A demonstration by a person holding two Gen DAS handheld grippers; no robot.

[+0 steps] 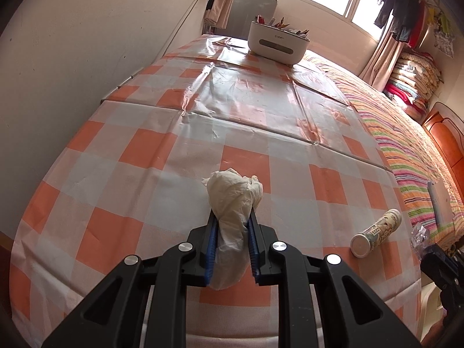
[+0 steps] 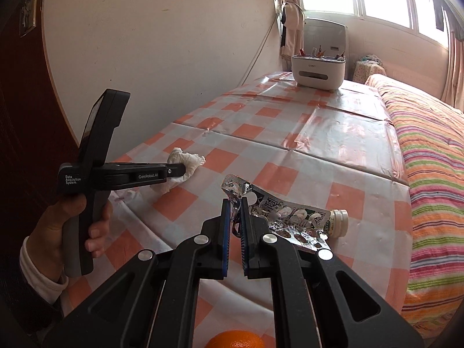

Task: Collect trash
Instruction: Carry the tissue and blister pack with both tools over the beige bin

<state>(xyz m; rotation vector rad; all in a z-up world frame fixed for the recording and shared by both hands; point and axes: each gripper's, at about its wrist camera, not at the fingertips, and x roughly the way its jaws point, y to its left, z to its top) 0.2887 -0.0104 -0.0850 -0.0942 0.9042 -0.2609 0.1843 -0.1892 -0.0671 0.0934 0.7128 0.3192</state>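
Checked tabletop (image 1: 162, 145): its broad middle lies open between the near edge and the white bin (image 1: 279, 45) at the far end. Obstacles: a lying bottle (image 1: 377, 232) near the right edge, the wall (image 1: 87, 58) bounding the left, the bed (image 1: 406, 145) alongside the right.

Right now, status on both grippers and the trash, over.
Left gripper shut on crumpled tissue. Right gripper shut on foil blister pack. Small bottle lying on checked tablecloth, uncollected. White bin at far end, path open.
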